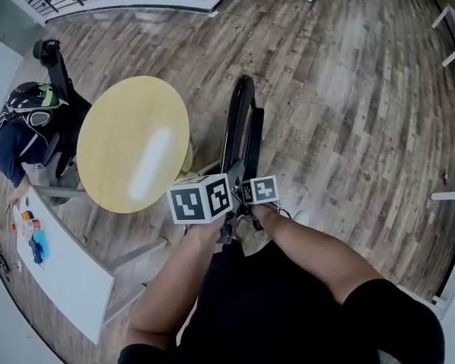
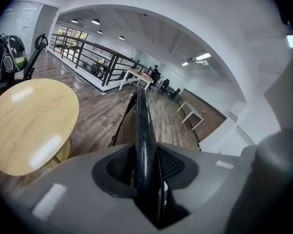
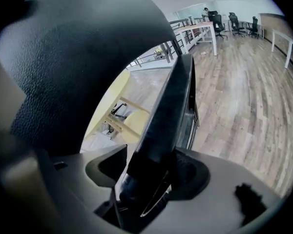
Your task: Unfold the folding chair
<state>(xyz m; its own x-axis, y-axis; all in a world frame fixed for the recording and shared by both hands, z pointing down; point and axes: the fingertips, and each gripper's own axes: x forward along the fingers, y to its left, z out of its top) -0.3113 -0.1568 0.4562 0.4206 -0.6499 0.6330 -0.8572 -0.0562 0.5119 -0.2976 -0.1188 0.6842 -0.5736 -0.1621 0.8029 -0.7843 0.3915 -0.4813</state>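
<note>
Open-plan office: rows of desks (image 3: 199,29), swivel chairs (image 3: 219,20), railing (image 2: 90,55), wood floor (image 1: 349,89)

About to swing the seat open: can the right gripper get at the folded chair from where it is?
Likely yes: a black panel of the folding chair sits between the right gripper's open jaws, with nothing in front of it. The round table stands aside, clear.

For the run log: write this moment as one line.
folding chair: folded, standing | left hand-held gripper: chair between jaws, grip unclear | right hand-held gripper: open around chair
</note>
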